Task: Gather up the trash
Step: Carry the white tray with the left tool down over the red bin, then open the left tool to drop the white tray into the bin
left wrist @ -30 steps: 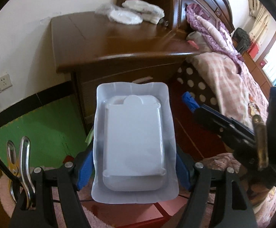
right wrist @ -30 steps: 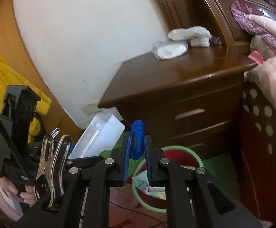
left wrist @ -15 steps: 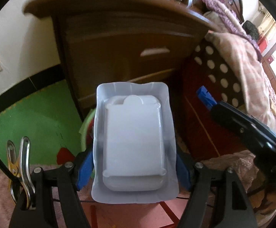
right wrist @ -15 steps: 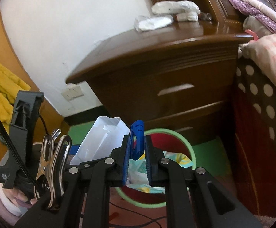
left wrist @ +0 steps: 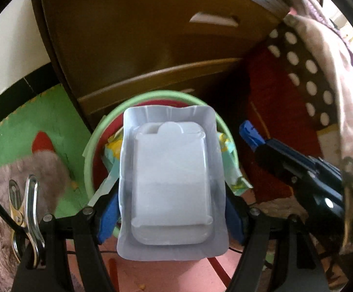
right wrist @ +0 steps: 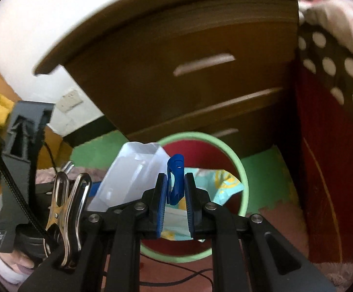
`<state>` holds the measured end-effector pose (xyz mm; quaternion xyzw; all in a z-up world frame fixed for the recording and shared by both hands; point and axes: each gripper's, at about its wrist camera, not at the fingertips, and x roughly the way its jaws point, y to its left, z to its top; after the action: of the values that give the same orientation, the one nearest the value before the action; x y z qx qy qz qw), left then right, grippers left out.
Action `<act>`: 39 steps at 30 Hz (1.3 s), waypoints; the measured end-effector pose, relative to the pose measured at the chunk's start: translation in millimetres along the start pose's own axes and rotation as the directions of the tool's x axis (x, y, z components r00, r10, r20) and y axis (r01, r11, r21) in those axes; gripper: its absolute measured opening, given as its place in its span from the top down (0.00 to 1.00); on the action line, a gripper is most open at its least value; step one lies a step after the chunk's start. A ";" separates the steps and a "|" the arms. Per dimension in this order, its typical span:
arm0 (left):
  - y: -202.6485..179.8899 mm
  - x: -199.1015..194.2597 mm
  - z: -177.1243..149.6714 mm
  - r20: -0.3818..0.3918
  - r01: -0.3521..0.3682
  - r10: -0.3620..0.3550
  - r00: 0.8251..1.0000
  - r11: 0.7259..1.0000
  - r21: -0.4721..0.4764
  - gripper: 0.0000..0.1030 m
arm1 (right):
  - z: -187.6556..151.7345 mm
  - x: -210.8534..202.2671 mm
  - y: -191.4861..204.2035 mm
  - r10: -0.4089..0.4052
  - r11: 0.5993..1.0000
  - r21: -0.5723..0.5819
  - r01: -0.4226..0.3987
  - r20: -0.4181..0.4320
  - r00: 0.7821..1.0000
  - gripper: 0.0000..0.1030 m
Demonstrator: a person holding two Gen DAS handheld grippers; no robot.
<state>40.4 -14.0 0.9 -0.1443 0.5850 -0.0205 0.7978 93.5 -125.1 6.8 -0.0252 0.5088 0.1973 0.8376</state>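
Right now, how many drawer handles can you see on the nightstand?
2. The upper handle is on the top drawer front. The lower handle is on the drawer below, just behind the green rim of the trash bin. Any lower ones would be hidden.

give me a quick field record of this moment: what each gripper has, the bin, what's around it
left gripper: shut on white moulded plastic tray, held over the bin
right gripper: jaws close together around a small blue plastic piece; whether it is a held item or part of the tool, cannot tell
bin: red bucket with pale green rim, on the floor before the dark brown wooden nightstand
bin contents: crumpled teal and yellow wrapper
floor: green mat
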 end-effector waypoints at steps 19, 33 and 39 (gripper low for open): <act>25.9 67.7 -7.8 -0.094 -0.032 0.026 0.995 0.997 -0.065 0.26 | -19.4 82.9 -30.4 -0.026 0.994 0.102 0.046 -0.193 0.981 0.85; 30.0 101.2 -9.6 -0.149 -0.071 0.060 0.987 0.995 -0.075 0.26 | -31.9 108.9 -33.2 -0.067 0.989 0.111 0.098 -0.254 0.965 0.85; 27.2 100.7 -6.7 -0.132 -0.093 0.085 0.988 0.994 -0.054 0.26 | -35.7 111.8 -38.9 -0.054 0.986 0.138 0.093 -0.262 0.964 0.85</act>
<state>62.0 -9.6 -101.2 -0.1402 0.6416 0.0234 0.7537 122.5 -135.4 -112.9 -0.0069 0.6251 0.1226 0.7709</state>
